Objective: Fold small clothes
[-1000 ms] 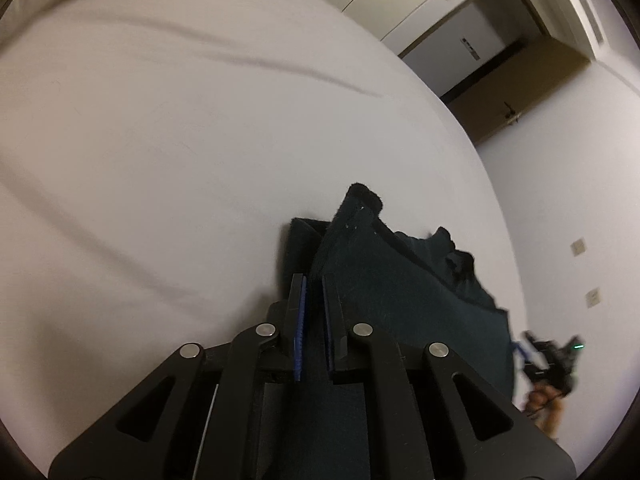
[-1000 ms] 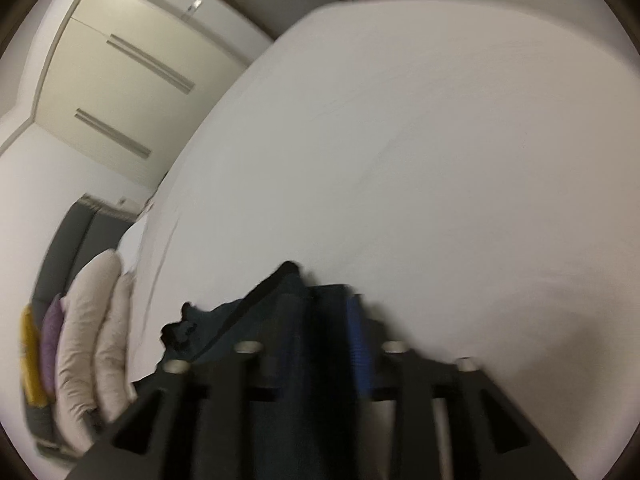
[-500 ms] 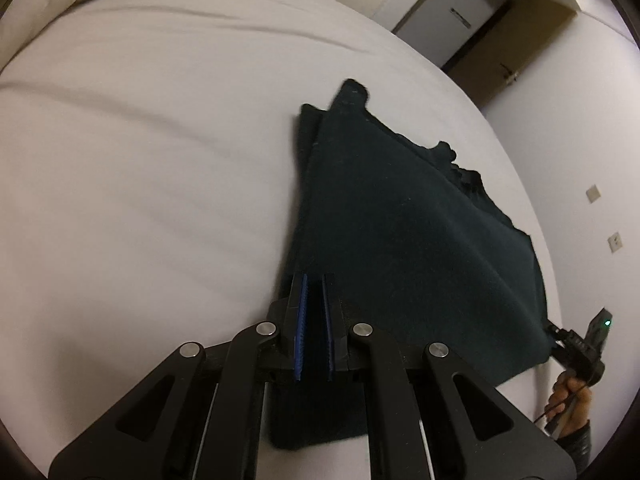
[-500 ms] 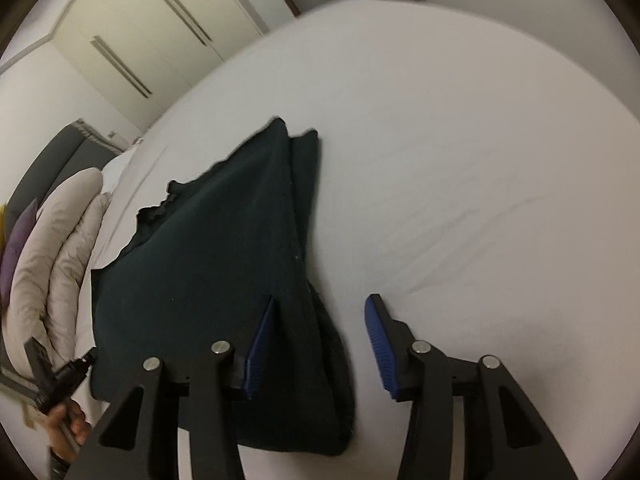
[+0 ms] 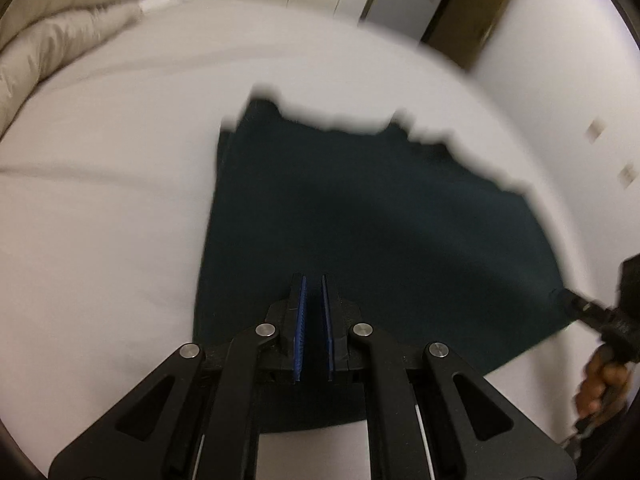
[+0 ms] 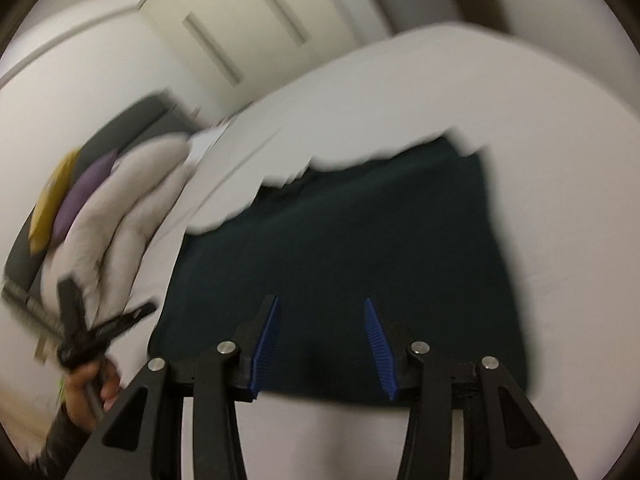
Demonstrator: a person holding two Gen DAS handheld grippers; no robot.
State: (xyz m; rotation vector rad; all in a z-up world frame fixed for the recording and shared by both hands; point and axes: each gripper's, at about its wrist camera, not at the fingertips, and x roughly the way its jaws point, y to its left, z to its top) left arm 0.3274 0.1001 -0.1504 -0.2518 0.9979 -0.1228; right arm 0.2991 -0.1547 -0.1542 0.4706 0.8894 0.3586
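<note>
A dark teal, soft-knit garment (image 5: pixel 372 224) lies spread flat on the white-sheeted bed (image 5: pixel 100 208), its ragged far edge toward the cream wardrobe doors (image 6: pixel 240 28) and its near hem at the bed's near side.

The left hand-held gripper (image 5: pixel 314 296) hangs over the near part of the cloth with its blue ribbed pads (image 5: pixel 301 332) drawn almost together, a thin slit between them and nothing pinched there (the fabric lies under them, not in them).

The right hand-held gripper (image 6: pixel 322 312) hovers over the near hem with its jaws standing moderately apart after just having been opening; the cloth shows in the gap beneath, but the pads (image 6: pixel 376 344) press on nothing.

In the right-hand view, a hand in a grey sleeve (image 6: pixel 86 390) grips the other tool's black handle at the near left corner of the cloth. A heap of pale quilted bedding (image 6: pixel 132 216) sits far left, with a purple cushion (image 6: pixel 86 196) and a mustard-yellow cushion (image 6: pixel 52 200) against a grey headboard (image 6: pixel 132 120). Both views are smeared by motion.
</note>
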